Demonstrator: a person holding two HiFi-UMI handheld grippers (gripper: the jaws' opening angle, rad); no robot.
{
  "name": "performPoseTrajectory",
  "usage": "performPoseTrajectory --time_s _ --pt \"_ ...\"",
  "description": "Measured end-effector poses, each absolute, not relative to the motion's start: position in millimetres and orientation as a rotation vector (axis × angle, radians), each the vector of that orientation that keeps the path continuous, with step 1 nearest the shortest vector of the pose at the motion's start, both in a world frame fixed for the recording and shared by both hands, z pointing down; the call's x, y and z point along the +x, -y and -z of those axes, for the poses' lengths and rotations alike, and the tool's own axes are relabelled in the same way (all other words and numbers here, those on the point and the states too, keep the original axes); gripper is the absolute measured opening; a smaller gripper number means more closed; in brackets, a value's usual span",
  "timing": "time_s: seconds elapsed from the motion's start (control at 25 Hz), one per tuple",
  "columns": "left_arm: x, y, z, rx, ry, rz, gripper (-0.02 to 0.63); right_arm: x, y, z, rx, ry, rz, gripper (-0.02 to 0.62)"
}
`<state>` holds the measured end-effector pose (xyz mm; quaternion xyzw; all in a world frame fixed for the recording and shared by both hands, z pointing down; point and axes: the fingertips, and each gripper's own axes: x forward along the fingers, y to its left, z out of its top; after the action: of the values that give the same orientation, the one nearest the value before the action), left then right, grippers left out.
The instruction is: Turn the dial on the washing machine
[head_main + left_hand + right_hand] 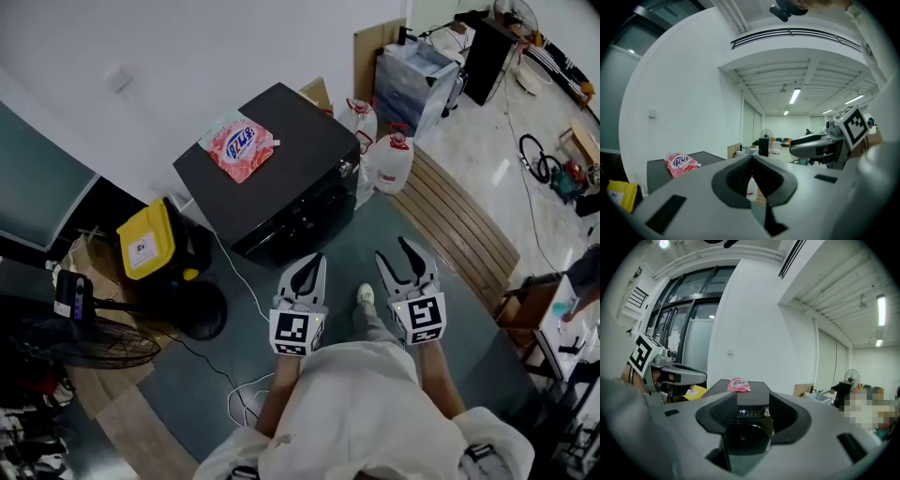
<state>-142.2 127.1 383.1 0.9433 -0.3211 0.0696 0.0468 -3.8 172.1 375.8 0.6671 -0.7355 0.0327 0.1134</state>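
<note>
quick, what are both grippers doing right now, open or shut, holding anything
left gripper: shut, tips meeting, holding nothing
right gripper: open, jaws a little apart, nothing between them

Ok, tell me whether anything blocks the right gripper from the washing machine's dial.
Nothing visible does. The right gripper faces the washing machine with only floor between, and the dial shows straight through its parted jaws.

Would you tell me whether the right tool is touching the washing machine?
Apart. The head view shows bare floor between the right tool and the washing machine.
</note>
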Motion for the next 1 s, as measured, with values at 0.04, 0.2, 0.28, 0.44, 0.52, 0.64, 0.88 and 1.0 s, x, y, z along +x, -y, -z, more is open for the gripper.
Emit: performPoseTrajectory --time_s 0.04,0.2,0.28,0.44,0.52,0.64,0.88,1.0 --pt "-135.6 -118.6 -382.0 2.872 0.991 -0.211 0.012 1.9 -162.7 -376.5 1.944 2.168 -0.099 0.21" --pt "-111.1 -84.3 -387.6 2.835 1.045 -0.234 0.012 25.0 -123.9 -381.2 1.881 2.212 -0.12 0.21" --pt "-99.5 -67.6 -391.1 2.812 1.073 -0.24 0.012 36.4 -104.4 -383.8 1.853 2.237 -0.13 0.21" --pt "-76.6 -42.1 -402.3 2.776 1.12 -0.271 0.012 59.5 -71.8 -393.4 1.799 2.275 -0.15 0.21" --pt "-69.1 -31.5 -408.0 2.754 1.152 -0.29 0.012 67.1 -57.0 -400.6 1.766 2.299 -0.172 0.21" --pt "-60.5 -16.7 -415.1 2.725 1.194 -0.308 0.012 74.5 -37.0 -410.9 1.719 2.33 -0.195 0.21" --pt "-44.0 4.5 -435.3 2.677 1.257 -0.371 0.012 86.7 -6.3 -432.0 1.637 2.382 -0.24 0.21" --pt "-36.7 12.5 -445.3 2.658 1.28 -0.385 0.012 93.4 6.6 -444.2 1.612 2.397 -0.268 0.21"
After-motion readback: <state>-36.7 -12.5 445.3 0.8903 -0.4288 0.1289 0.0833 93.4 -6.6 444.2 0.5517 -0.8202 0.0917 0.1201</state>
